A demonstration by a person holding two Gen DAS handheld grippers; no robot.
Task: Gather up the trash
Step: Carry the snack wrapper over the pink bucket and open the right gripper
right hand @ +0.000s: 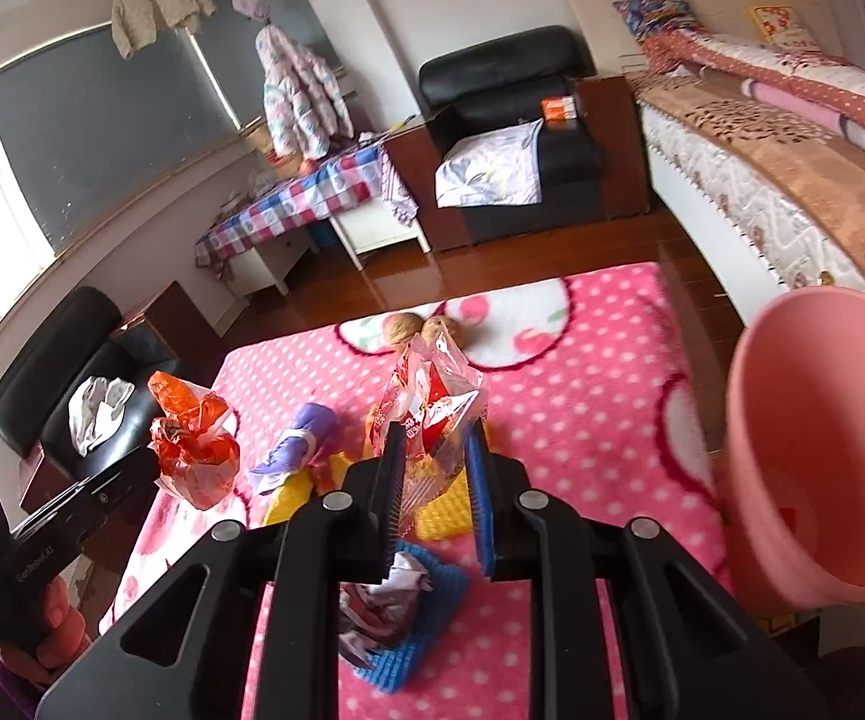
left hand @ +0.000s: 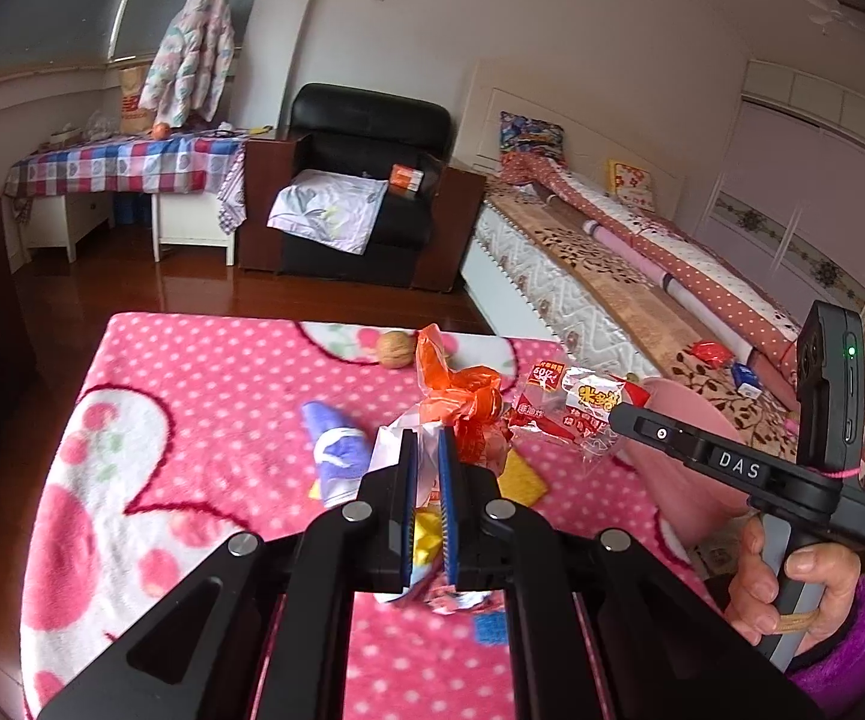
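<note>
In the left wrist view my left gripper (left hand: 427,450) is shut on a crumpled orange-and-white plastic bag (left hand: 465,402), held above the pink dotted blanket (left hand: 204,396). My right gripper (right hand: 435,450) is shut on a red-and-clear snack wrapper (right hand: 432,390), also lifted off the blanket. That wrapper (left hand: 564,405) hangs from the right gripper (left hand: 615,414) just right of the orange bag. A pink bin (right hand: 816,450) stands close on the right, its mouth facing the camera. From the right wrist view the left gripper (right hand: 153,468) carries the orange bag (right hand: 192,450) at the left.
On the blanket lie a purple wrapper (right hand: 297,444), a crumpled brown-and-silver wrapper (right hand: 378,606) on a blue mat (right hand: 432,630), yellow pieces (right hand: 441,516) and two walnuts (right hand: 402,330). A bed (left hand: 642,276) runs along the right; a black armchair (left hand: 366,180) stands behind.
</note>
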